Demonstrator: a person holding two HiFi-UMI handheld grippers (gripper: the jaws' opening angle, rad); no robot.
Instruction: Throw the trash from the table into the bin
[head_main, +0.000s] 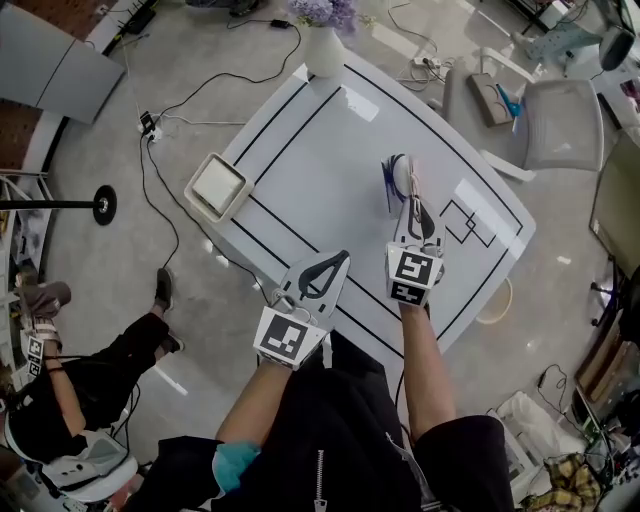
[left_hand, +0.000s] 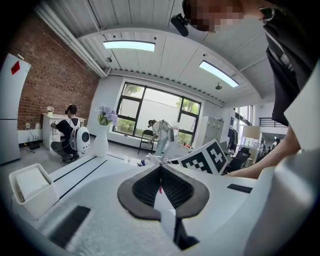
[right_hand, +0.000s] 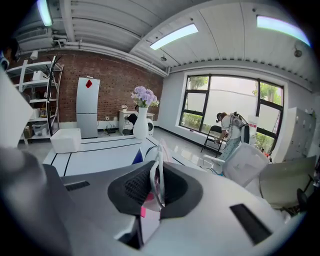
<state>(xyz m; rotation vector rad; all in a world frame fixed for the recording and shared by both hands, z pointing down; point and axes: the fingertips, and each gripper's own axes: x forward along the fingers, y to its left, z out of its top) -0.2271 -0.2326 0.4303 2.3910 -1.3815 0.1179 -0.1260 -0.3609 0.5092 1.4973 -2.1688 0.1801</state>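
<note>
- Now, our right gripper had its jaws pinched nearly together on the trash, a crumpled white-and-blue wrapper; the right gripper view showed the trash squeezed between the pads and poking out past them.
- The trash appeared to be lifted just clear of the table, well to the right of the bin as the head view had it; the bin, a white square tub, stood at the table's corner with its mouth open upward.
- Our left gripper had its jaws together on nothing; it hovered between the bin and the right gripper, nearer our body than the bin.
- The step in hand, as we judged it, was the carry across to the bin; doing it well meant holding the squeeze firm, since thin film slips easily, and passing over the bin's rim rather than knocking the light tub off its corner.
- We judged that release should come only once the trash hung squarely over the bin's mouth; light film drifts, so a low drop looked safer than a toss.
- The left gripper was best held on the near side of the bin, out of the crossing path.
</note>
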